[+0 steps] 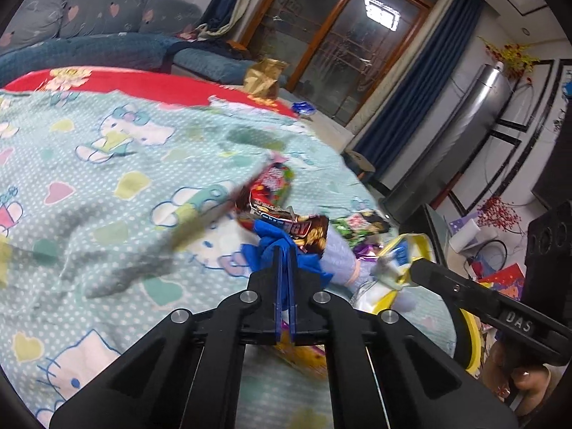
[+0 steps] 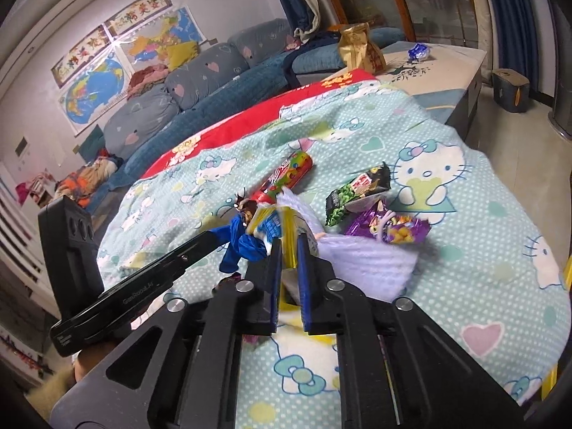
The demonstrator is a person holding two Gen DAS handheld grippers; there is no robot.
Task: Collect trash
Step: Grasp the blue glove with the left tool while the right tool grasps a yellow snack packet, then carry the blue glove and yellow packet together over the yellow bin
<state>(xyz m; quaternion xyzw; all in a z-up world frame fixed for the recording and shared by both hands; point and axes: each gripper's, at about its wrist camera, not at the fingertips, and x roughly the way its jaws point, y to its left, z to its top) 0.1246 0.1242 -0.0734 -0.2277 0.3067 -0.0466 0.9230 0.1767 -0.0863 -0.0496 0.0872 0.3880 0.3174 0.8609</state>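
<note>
1. the left gripper [image 1: 285, 250] is clamped shut on a crumpled blue wrapper [image 1: 275, 250].
2. the right gripper [image 2: 289, 246] is closed on a yellow-and-blue snack packet [image 2: 275, 223] – the packet is pinched between its pads.
3. the remaining trash – a red tube packet [image 2: 286, 175], a green-black packet [image 2: 357, 193] and a purple packet [image 2: 389, 227] – is spread on the cat-print cloth [image 2: 464, 214], just beyond both grippers.

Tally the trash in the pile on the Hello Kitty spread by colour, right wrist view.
Red-and-green tube: 1
Black-and-green packet: 1
Purple packet: 1
Brown wrapper: 1
Yellow wrapper: 1
Blue crumpled piece: 1
Pale lilac bag: 1
Total: 7
</note>
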